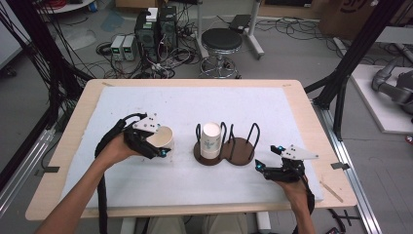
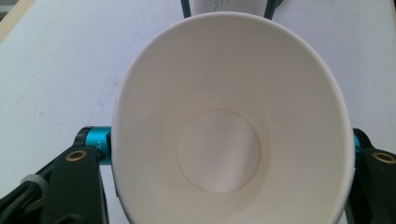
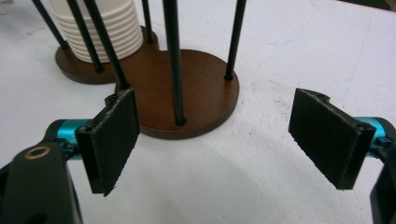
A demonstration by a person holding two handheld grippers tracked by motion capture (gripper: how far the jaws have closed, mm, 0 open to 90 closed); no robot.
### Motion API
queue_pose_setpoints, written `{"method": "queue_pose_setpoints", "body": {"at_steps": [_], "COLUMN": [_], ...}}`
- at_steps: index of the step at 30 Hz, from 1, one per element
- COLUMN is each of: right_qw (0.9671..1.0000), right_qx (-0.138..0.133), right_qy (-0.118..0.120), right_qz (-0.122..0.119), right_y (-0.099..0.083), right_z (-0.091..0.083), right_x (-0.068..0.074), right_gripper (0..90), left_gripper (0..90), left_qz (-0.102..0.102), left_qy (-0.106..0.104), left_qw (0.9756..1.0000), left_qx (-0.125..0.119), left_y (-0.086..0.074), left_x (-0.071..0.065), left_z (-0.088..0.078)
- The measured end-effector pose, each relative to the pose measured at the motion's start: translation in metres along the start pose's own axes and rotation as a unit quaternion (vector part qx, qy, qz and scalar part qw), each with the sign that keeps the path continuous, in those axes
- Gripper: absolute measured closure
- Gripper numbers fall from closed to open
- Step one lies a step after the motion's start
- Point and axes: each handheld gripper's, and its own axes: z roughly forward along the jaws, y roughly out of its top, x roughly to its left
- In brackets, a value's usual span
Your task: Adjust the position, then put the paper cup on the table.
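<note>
The left gripper (image 1: 155, 145) was clamped on a paper cup (image 1: 161, 138), squeezing it oval, its mouth tipped toward the cup rack (image 1: 238, 151), just left of it; the rack's left ring held a stack of cups (image 1: 211, 140); its right ring stood bare; right of the rack the right gripper (image 1: 269, 160) hovered, jaws spread wide and holding nothing.

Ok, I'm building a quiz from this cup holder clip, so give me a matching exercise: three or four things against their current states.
Things:
1. loose paper cup
2. stack of cups
3. right gripper
4. right disc of the wooden holder

States:
A. open, holding nothing
B. bare, no cups on it
C. squeezed between the left gripper's jaws
D. standing between the holder's black rods

Pairs: 1-C, 2-D, 3-A, 4-B
</note>
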Motion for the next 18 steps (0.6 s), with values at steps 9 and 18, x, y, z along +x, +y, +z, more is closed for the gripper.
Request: {"method": "queue_pose_setpoints", "body": {"at_steps": [9, 18], "right_qw": [1.0, 1.0], "right_qx": [-0.001, -0.008], "right_qy": [0.0, -0.002], "right_qz": [0.002, 0.002], "right_y": [-0.0053, -0.006], "right_z": [0.0025, 0.0021], "right_x": [-0.0011, -0.0027], "right_gripper": [16.7, 16.7], "left_gripper": [29.9, 29.9], "left_qz": [-0.001, 0.001], "left_qy": [0.002, 0.004], "left_qw": [1.0, 1.0], "left_qx": [-0.003, 0.002], "left_y": [0.0007, 0.0008], "left_x": [-0.0017, -0.0007], "left_z": [0.0013, 0.001]}}
